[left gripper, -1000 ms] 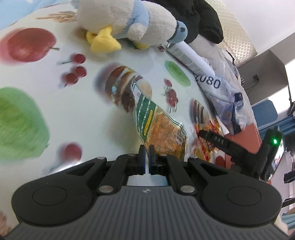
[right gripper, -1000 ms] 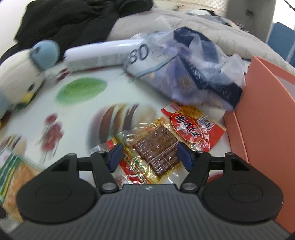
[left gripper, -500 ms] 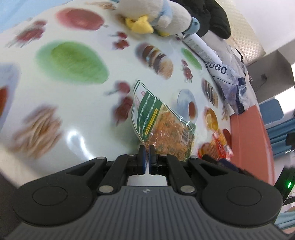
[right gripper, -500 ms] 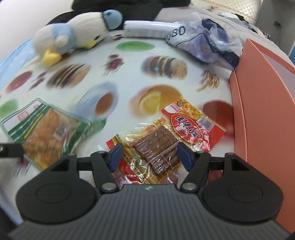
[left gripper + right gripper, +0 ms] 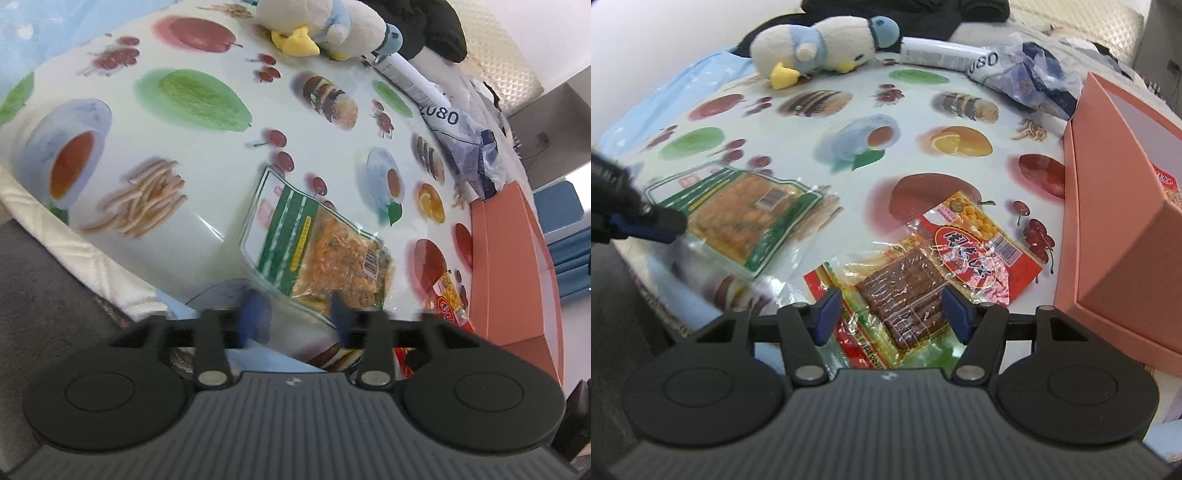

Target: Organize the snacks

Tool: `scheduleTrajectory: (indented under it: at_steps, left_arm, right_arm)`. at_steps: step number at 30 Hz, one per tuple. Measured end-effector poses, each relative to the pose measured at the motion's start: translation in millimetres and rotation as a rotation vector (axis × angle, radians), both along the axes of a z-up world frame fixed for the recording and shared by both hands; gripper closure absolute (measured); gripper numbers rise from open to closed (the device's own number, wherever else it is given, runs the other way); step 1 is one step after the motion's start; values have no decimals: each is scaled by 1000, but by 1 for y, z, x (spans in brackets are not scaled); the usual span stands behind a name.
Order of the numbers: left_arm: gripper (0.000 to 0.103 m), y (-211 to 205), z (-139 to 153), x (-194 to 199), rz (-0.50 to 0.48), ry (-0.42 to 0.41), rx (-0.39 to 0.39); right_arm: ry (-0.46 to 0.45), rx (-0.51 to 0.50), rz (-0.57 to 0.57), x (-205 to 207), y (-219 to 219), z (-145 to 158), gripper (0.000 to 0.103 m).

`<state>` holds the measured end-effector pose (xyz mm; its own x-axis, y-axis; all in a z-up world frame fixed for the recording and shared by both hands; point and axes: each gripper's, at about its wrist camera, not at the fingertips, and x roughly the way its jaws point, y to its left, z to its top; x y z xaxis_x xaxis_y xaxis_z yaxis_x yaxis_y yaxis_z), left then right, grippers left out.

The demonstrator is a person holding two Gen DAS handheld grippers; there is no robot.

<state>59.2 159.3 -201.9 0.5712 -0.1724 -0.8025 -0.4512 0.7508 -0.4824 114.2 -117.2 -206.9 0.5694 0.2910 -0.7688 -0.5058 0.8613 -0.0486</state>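
Right wrist: pink box (image 5: 1115,236) holds snack packet (image 5: 1169,184)

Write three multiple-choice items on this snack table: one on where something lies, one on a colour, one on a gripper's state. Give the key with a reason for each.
1. Where does the green-striped snack packet lie relative to the red snack packet in the right wrist view?
A. To its left
B. On top of it
C. Inside the box

2. What colour is the open box at the table's right edge?
A. Green
B. Salmon pink
C. Black

3. How do the right gripper jaws stand?
A. Shut on the plush toy
B. Shut on nothing
C. Open, either side of the red packet's near end

Key: 1 A, the green packet lies apart on the cloth, left of the red one. 2 B, its walls are salmon pink. 3 C, a wide gap shows between the blue pads, with the packet's near end in it.
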Motion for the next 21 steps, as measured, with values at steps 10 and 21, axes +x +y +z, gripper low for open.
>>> scheduleTrajectory:
  at_steps: [10,21]
  left_arm:
    - [17,-28,42,5,-116,-37,188]
    - [15,-76,11,63,-331,-18,319]
  right_arm:
    - [-54,154,-43,-13,-34,20,16]
    - [41,141,-190,8,-47,-6,16]
